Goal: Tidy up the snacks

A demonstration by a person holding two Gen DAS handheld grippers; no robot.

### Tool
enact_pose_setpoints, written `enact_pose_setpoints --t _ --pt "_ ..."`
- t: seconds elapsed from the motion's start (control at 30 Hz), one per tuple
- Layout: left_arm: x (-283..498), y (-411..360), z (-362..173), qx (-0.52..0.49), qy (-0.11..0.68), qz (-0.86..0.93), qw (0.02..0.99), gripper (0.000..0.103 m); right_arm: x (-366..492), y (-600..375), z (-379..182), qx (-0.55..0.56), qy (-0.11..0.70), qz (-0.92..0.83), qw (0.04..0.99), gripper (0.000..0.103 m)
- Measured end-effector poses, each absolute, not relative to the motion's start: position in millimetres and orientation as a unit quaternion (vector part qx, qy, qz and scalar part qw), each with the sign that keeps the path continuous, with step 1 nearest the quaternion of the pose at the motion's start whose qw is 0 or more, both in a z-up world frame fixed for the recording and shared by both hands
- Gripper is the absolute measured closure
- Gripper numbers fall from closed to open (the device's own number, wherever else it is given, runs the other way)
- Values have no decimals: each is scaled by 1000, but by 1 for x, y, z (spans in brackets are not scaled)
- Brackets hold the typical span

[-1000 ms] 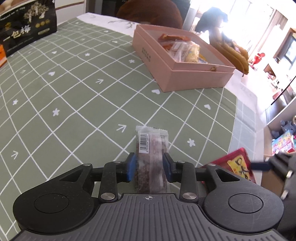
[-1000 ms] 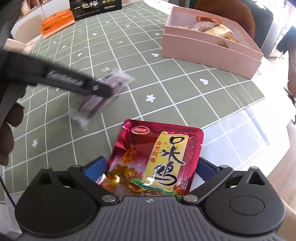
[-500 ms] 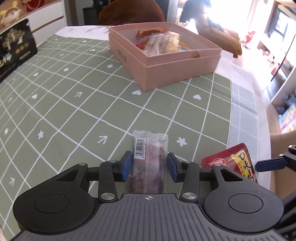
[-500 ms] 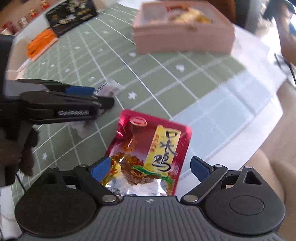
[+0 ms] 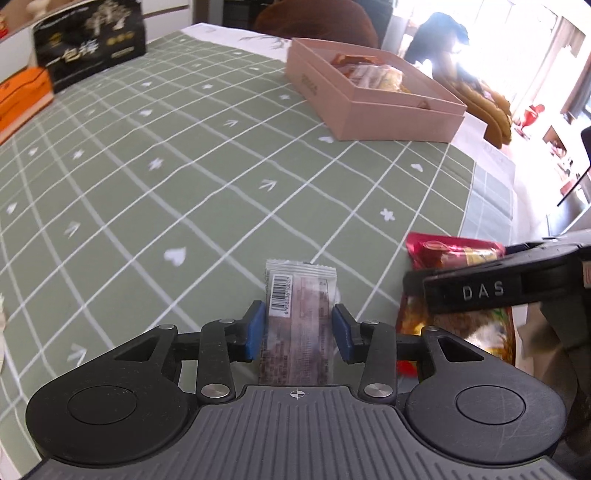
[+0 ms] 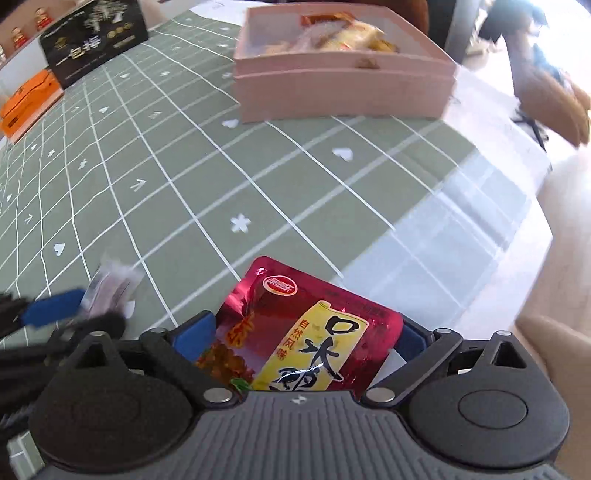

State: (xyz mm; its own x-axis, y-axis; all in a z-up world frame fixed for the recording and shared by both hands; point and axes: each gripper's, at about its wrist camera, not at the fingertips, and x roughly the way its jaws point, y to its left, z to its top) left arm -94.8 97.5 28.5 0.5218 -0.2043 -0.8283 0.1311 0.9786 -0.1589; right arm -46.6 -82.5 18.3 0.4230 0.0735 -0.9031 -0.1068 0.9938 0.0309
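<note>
My left gripper (image 5: 298, 328) is shut on a brown bar snack in a clear wrapper (image 5: 297, 317), held above the green checked tablecloth (image 5: 184, 177). My right gripper (image 6: 295, 341) is shut on a red and yellow snack pouch (image 6: 299, 332); the pouch also shows in the left wrist view (image 5: 448, 251) beside my right gripper (image 5: 480, 291). The bar also shows in the right wrist view (image 6: 110, 288) at the left. The pink open box (image 5: 388, 110) holding several snacks stands farther back on the table, and shows in the right wrist view (image 6: 343, 88).
A black gift box (image 5: 88, 44) and an orange box (image 5: 22, 96) stand at the table's far left. The table's edge (image 6: 535, 206) runs close on the right, with floor beyond. A brown chair back (image 5: 317, 22) stands behind the pink box.
Both grippers have moved with their snacks still held. The right gripper has come closer beside the left one, and the pink box now looks farther away in the left view.
</note>
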Motion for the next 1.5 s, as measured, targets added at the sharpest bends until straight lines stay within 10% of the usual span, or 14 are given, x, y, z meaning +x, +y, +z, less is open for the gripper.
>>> enact_pose_setpoints --t 0.73,0.9,1.13,1.27,1.5 --pt "-99 87 25 -29 447 -80 890 58 -42 -98 28 -32 529 84 844 37" --pt "-101 88 28 -52 450 -86 887 58 -39 -103 38 -29 521 97 847 72" --pt "-103 97 42 -111 435 -83 889 58 -29 -120 36 -19 525 101 845 70" --pt "-99 95 45 -114 435 -77 890 58 -27 -135 30 24 535 96 839 33" --pt "-100 93 41 -110 446 -61 886 58 -33 -115 25 -31 533 62 844 30"
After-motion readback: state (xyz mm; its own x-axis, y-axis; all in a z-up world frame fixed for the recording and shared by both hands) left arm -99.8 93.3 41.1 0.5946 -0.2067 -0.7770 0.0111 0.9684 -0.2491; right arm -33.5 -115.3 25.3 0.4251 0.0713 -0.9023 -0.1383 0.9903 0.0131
